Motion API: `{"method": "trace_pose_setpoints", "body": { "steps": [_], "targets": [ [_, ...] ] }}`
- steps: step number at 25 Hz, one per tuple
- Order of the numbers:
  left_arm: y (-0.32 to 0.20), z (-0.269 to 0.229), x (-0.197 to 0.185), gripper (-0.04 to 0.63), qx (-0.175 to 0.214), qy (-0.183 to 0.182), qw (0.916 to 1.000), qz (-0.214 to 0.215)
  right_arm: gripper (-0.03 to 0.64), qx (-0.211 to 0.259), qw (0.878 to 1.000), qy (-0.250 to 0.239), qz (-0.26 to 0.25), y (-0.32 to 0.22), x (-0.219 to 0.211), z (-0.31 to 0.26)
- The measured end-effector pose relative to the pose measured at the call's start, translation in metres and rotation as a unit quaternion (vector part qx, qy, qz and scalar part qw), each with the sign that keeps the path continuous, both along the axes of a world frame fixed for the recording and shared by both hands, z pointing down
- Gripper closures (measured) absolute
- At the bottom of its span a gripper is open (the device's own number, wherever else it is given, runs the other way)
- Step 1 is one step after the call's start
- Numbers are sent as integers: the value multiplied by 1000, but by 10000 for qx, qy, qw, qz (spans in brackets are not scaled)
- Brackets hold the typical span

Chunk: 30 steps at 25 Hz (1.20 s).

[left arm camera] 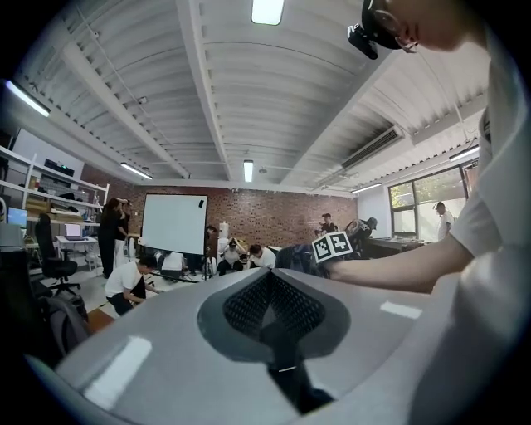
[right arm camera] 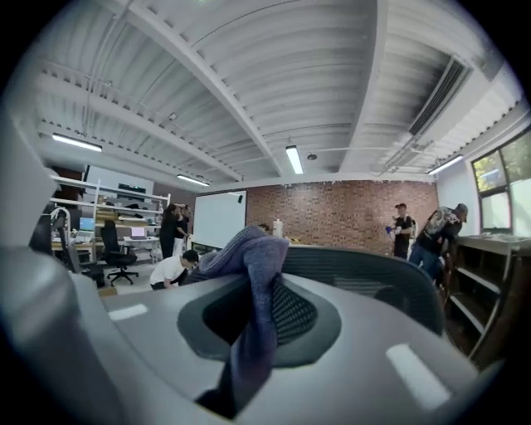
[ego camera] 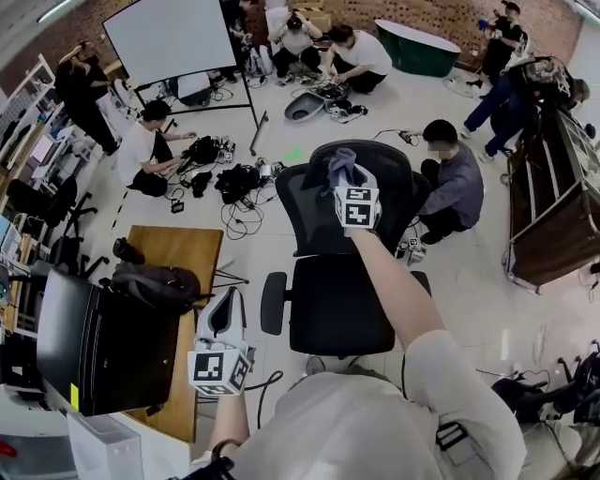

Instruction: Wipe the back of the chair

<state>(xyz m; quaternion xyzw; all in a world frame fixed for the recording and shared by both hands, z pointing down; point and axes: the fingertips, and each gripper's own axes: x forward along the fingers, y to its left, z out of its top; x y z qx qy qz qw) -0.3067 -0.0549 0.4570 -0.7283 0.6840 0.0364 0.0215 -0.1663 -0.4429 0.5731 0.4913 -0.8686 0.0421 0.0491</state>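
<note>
**Left gripper closed and empty, looking across a busy workshop**

The left gripper has its ribbed jaws pressed together with nothing between them. Beyond its tip, a little to the right, a black-and-white marker cube sits at the end of the person's bare forearm, which reaches in from the right edge. Farther back a white screen stands before a brick wall. People crouch on the floor near the screen. A strip light glows on the white ribbed ceiling.
</note>
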Motion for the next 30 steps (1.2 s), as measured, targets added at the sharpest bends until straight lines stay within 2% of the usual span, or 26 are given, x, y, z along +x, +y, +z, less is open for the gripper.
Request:
{"method": "trace_pose_setpoints", "body": {
  "steps": [6,8,10,14,18,20,22,24,26,30],
  "targets": [
    [-47,4,30,588,47,9,9973,727,569,-124,9947,96,1020,-19,129,11],
    [-60,4,41,588,44,-3,9949,1007,569,-176,9923,145,1215,-21,156,17],
    [-72,5,52,588,3,10,9926,1216,569,-210,9915,201,1270,-23,166,24],
    [-76,21,52,588,-3,131,9891,1468,568,-117,9920,167,1247,1,142,26],
    [-63,25,24,588,64,165,9904,1374,568,196,9963,-104,828,105,83,-3],
    [-58,22,29,588,68,128,9928,1187,568,297,9973,-386,542,155,70,-8],
    [-59,16,48,588,88,24,9940,1091,568,504,9972,-481,259,177,66,-10],
    [-59,11,57,588,53,-53,9954,952,568,659,9972,-350,-48,178,46,-12],
    [-52,9,47,588,-4,-42,9972,742,568,902,9950,-354,-250,154,11,2],
    [-36,9,11,588,-104,23,9992,379,568,882,9957,-261,-114,76,-48,35]
  ]
}}
